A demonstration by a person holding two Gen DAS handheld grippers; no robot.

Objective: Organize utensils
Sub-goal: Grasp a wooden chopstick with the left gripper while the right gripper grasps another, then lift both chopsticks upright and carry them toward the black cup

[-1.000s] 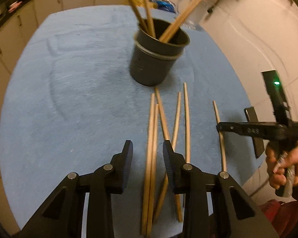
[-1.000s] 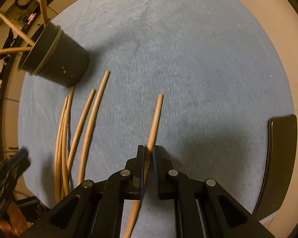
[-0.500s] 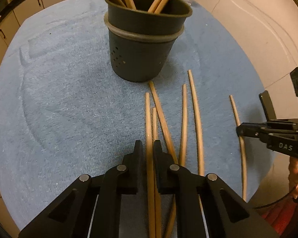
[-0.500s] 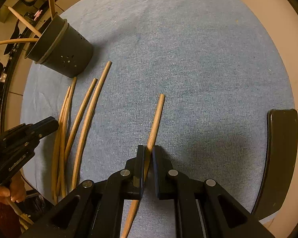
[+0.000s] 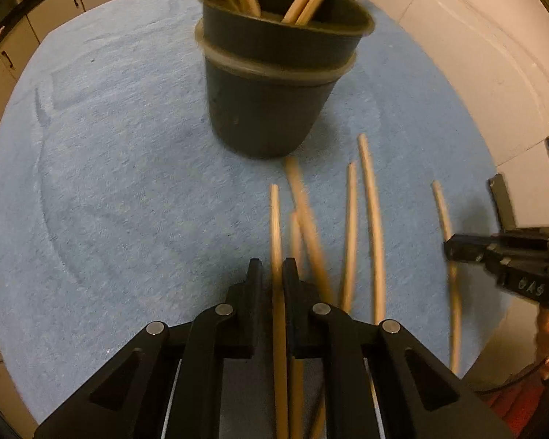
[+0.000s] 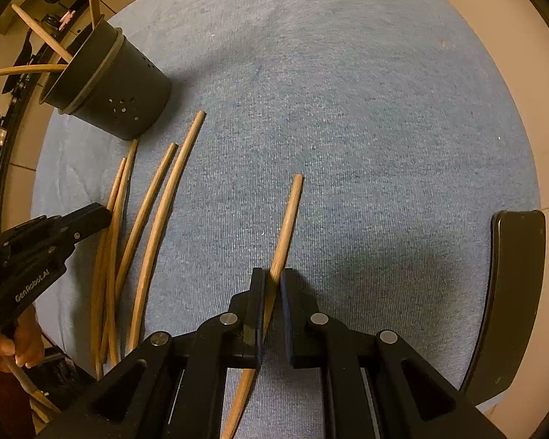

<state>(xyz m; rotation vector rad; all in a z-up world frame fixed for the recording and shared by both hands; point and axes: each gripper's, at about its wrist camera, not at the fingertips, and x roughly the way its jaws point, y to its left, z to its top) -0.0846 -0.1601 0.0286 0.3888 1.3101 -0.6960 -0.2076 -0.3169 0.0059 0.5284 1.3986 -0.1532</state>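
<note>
Here the left gripper pinches one chopstick, its tip toward twelve o'clock at the dark cup on the blue cloth. The right gripper clamps a separate stick; four loose sticks lie at nine o'clock.

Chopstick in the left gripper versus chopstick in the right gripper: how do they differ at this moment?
The left gripper holds its chopstick right beside a bundle of loose chopsticks, near the black holder. The right gripper holds its chopstick alone on bare blue cloth, far from the holder. Both are plain wooden sticks, clamped between shut jaws, tips pointing forward.
</note>
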